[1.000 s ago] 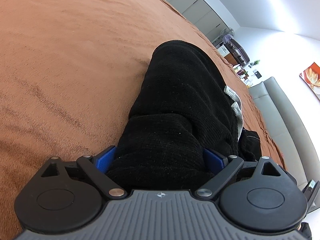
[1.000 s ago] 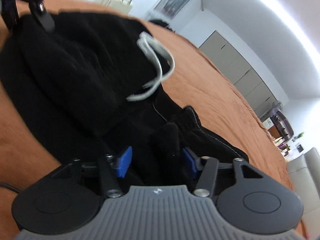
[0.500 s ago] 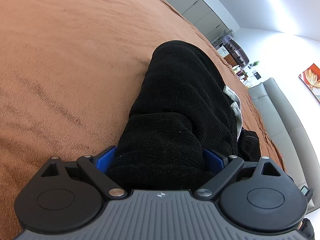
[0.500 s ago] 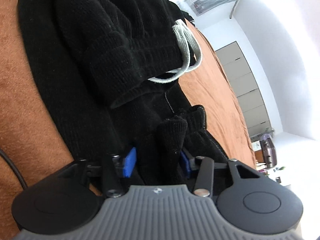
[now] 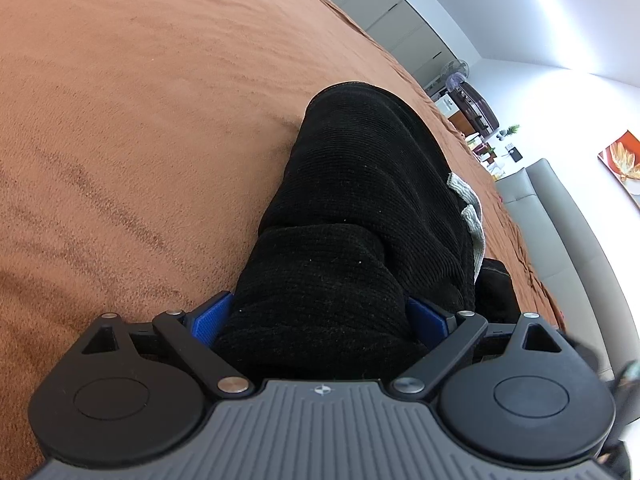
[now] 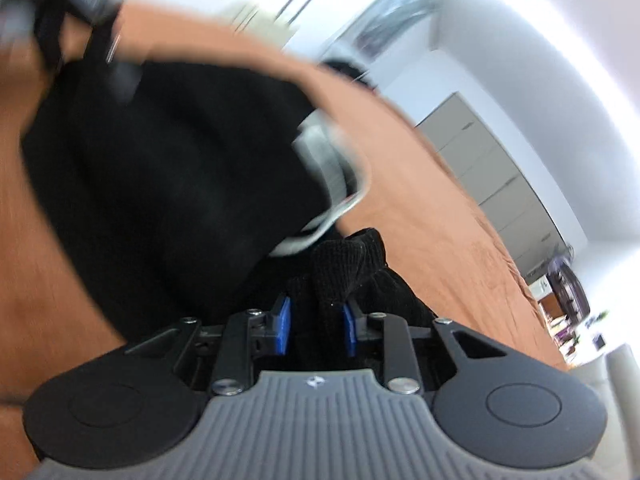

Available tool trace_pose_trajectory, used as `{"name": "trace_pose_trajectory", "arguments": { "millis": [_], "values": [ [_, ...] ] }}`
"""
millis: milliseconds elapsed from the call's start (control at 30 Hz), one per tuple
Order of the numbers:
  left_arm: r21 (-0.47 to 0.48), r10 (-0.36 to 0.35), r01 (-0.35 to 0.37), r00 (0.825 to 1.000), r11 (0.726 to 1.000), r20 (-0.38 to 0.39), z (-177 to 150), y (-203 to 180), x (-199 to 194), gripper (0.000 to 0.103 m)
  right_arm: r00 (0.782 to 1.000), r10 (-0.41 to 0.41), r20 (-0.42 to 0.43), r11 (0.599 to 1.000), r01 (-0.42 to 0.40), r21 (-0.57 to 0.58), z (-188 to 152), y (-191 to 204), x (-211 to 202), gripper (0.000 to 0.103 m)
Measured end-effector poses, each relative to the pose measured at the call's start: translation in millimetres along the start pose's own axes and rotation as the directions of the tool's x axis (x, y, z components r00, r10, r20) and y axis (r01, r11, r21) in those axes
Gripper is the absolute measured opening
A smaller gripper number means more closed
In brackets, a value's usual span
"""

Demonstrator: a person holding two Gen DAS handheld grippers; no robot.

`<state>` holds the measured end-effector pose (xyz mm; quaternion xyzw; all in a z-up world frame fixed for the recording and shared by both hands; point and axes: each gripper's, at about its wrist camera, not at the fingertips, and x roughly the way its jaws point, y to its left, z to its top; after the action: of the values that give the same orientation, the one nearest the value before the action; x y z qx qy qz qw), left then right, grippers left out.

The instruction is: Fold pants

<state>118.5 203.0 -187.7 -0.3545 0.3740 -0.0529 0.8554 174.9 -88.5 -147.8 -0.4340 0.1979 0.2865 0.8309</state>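
Right wrist view blurred, both claws [image 6: 316,322] [image 5: 320,314] clamping black pants [image 5: 360,220]

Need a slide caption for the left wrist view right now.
Left gripper clamps a thick bundle of the black pants lying on the brown blanket.

Our left gripper [image 5: 320,316] has blue pads [image 5: 210,316], black round parts, silver screws and a grey ribbed middle. Our right gripper [image 6: 316,328] looks the same.
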Motion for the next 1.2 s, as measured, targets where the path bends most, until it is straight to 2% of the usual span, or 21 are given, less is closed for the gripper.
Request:
{"name": "trace_pose_trajectory", "arguments": {
  "millis": [167, 233, 300, 367, 400, 467, 500, 567, 633, 700, 767, 800, 833, 967, 1000, 1033, 1067, 1100, 1133, 1167, 1200],
  "values": [
    [0.001, -0.003, 0.003, 1.000, 1.000, -0.008, 1.5, 2.1, -1.3, 0.103, 0.999, -0.009, -0.039, 1.000, 0.009, -0.007, -6.3, 13.0, 6.7, 0.036],
    [0.001, 0.000, 0.000, 1.000, 1.000, -0.009, 2.0, 1.6, -1.0, 0.103, 1.000, 0.019, -0.025, 0.992, -0.015, 0.127, -6.1, -6.0, 0.1, 0.048],
    [0.001, 0.000, 0.000, 1.000, 1.000, -0.008, 1.7, 1.1, -1.2, 0.103, 0.999, 0.038, -0.001, 0.952, -0.035, 0.305, -12.6, -30.4, -7.9, 0.062],
    [0.002, -0.004, 0.004, 1.000, 1.000, -0.007, 1.1, 1.6, -0.9, 0.103, 0.999, 0.040, 0.028, 0.857, -0.049, 0.514, -28.2, -60.1, -20.2, 0.063],
    [0.002, -0.006, 0.006, 1.000, 1.000, -0.007, 1.1, 2.3, -0.5, 0.103, 0.999, 0.028, 0.039, 0.787, -0.046, 0.616, -38.8, -73.4, -30.0, 0.064],
    [0.000, -0.011, 0.011, 1.000, 1.000, -0.007, 0.7, 3.3, 0.0, 0.103, 0.998, -0.054, 0.044, 0.577, -0.004, 0.816, -70.7, -98.9, -46.1, 0.072],
    [0.000, -0.013, 0.013, 1.000, 1.000, -0.007, 0.6, 4.0, 0.3, 0.103, 0.994, -0.104, 0.028, 0.459, 0.023, 0.888, -88.4, -106.2, -52.8, 0.080],
    [-0.002, -0.017, 0.017, 1.000, 1.000, -0.005, 0.1, 5.2, 0.8, 0.103, 0.979, -0.197, -0.049, 0.171, 0.084, 0.982, -127.2, -114.5, -64.9, 0.084],
    [-0.006, -0.023, 0.023, 1.000, 1.000, -0.004, -0.2, 6.9, 1.0, 0.103, 0.974, -0.203, -0.101, -0.051, 0.092, 0.994, -159.9, -116.1, -63.1, 0.084],
    [-0.010, -0.027, 0.027, 1.000, 1.000, -0.007, 0.4, 8.4, 0.6, 0.103, 0.985, -0.160, -0.063, -0.198, 0.031, 0.980, -180.4, -114.2, -55.0, 0.083],
    [-0.012, -0.026, 0.025, 1.000, 1.000, -0.009, 1.2, 8.9, 0.2, 0.103, 0.989, -0.136, 0.053, -0.334, -0.096, 0.938, -194.4, -111.6, -38.6, 0.083],
    [-0.014, -0.022, 0.022, 1.000, 1.000, -0.009, 1.3, 8.5, 0.0, 0.103, 0.989, -0.130, 0.070, -0.363, -0.113, 0.925, -192.8, -111.9, -29.5, 0.085],
    [-0.015, -0.017, 0.017, 1.000, 1.000, -0.009, 1.1, 7.7, -0.3, 0.103, 0.991, -0.124, 0.047, -0.362, -0.089, 0.928, -189.6, -113.5, -20.2, 0.085],
    [-0.020, -0.009, 0.009, 1.000, 1.000, -0.011, 1.9, 7.0, -0.8, 0.103, 0.997, -0.083, 0.008, -0.264, -0.029, 0.964, -172.4, -122.6, 14.9, 0.085],
    [-0.022, -0.009, 0.008, 1.000, 1.000, -0.013, 2.4, 7.1, -0.9, 0.103, 0.998, -0.058, -0.013, -0.190, 0.002, 0.982, -168.4, -119.4, 19.6, 0.069],
    [-0.023, -0.009, 0.008, 1.000, 1.000, -0.015, 2.8, 7.0, -0.8, 0.103, 0.998, -0.052, -0.017, -0.147, 0.010, 0.989, -169.2, -122.3, 23.4, 0.056],
    [-0.022, -0.009, 0.009, 1.000, 1.000, -0.017, 3.2, 7.0, -0.7, 0.103, 0.997, -0.059, 0.039, -0.225, -0.052, 0.973, -187.0, -125.2, 23.6, 0.034],
    [-0.020, -0.010, 0.009, 1.000, 1.000, -0.018, 3.0, 6.5, -0.6, 0.103, 0.992, -0.074, 0.105, -0.379, -0.126, 0.917, -213.9, -123.7, 20.7, 0.031],
    [-0.019, -0.010, 0.009, 1.000, 1.000, -0.018, 2.7, 6.3, -0.5, 0.103, 0.984, -0.087, 0.153, -0.500, -0.175, 0.848, -235.2, -119.3, 23.0, 0.027],
    [-0.019, -0.006, 0.006, 1.000, 1.000, -0.014, 2.6, 6.4, -0.2, 0.103, 0.979, -0.099, 0.175, -0.544, -0.201, 0.815, -245.2, -114.8, 24.7, 0.025],
    [-0.021, -0.003, 0.003, 1.000, 1.000, -0.012, 2.6, 6.8, 0.2, 0.103, 0.976, -0.112, 0.186, -0.527, -0.216, 0.822, -245.2, -112.5, 26.4, 0.026]
  ]
}}
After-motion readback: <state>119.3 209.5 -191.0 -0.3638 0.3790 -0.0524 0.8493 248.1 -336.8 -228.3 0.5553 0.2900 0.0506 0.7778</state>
